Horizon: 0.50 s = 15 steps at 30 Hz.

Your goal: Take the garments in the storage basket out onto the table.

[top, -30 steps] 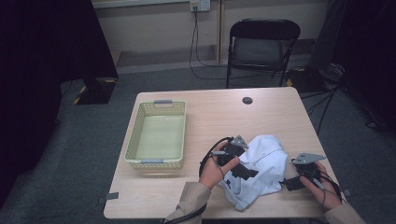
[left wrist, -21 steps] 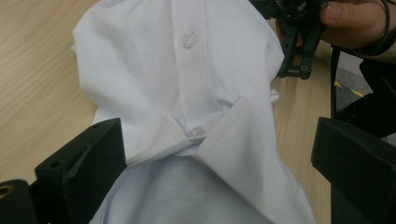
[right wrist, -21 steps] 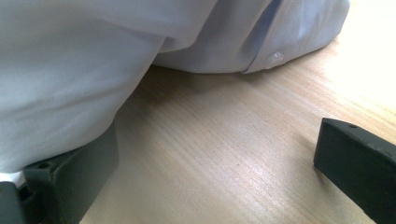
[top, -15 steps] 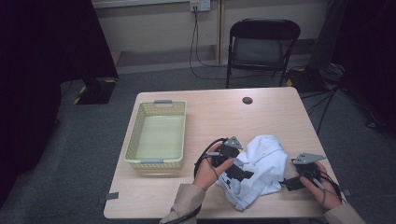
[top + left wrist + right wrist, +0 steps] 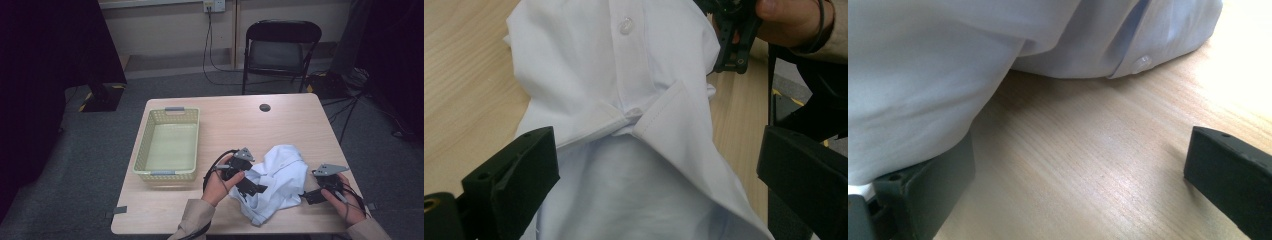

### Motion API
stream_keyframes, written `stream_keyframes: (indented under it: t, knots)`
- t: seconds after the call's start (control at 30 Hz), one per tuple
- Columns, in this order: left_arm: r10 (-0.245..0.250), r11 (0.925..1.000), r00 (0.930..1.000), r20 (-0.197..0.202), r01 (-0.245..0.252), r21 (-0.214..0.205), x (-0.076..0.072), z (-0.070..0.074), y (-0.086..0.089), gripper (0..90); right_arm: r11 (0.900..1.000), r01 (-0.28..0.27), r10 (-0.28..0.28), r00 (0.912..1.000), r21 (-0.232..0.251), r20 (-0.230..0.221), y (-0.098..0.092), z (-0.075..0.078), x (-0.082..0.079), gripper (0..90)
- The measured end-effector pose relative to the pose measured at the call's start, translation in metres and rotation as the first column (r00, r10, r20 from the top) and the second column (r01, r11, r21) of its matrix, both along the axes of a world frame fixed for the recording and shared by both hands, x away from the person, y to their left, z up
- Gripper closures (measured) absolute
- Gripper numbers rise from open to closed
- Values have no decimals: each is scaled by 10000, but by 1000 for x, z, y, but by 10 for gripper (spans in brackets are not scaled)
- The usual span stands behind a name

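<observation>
In the high view, the left gripper [image 5: 248,186] is now sitting a little further left and lower in the frame than half a second ago, its hand having slid towards the bottom edge while dragging along the near-left border of the white shirt [image 5: 277,177]. The shirt itself is lying crumpled in the lower right of the frame, on the wooden table [image 5: 235,125], well apart from the yellow basket [image 5: 170,145] at centre left.

In the left gripper view, the jaws are standing wide apart with the collar [image 5: 664,110] and a button [image 5: 626,25] lying between them (nothing pinched yet). The right gripper [image 5: 312,195] is holding its place at the shirt's right edge, also spread open, with cloth draping over one jaw.

My reading: both hands are lining up for a grasp, probably to spread or fold the garment.
</observation>
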State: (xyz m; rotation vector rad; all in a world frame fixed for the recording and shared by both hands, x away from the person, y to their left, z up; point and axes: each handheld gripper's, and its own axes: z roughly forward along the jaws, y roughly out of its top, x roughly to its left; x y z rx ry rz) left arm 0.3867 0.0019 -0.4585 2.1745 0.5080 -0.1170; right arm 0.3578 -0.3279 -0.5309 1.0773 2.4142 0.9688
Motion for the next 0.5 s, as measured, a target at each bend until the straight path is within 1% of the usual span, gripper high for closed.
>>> stream_keyframes:
  t: [0.07,0.23,0.37,0.5]
  knots:
    - [11,10000,10000,5,-11,71,-1,-1,2,27,10000,0,0,10000,-2,0,0,0,0,0]
    - [69,10000,10000,-44,-69,-24,-3,-2,8,27,10000,0,0,10000,-1,-1,0,0,0,0]
    - [63,10000,10000,-12,-63,65,-3,-2,11,27,10000,1,-1,10000,-1,0,0,0,0,0]
    - [146,9999,9999,-11,-146,-2,-4,-3,16,27,10000,0,0,10000,-1,1,0,0,0,0]
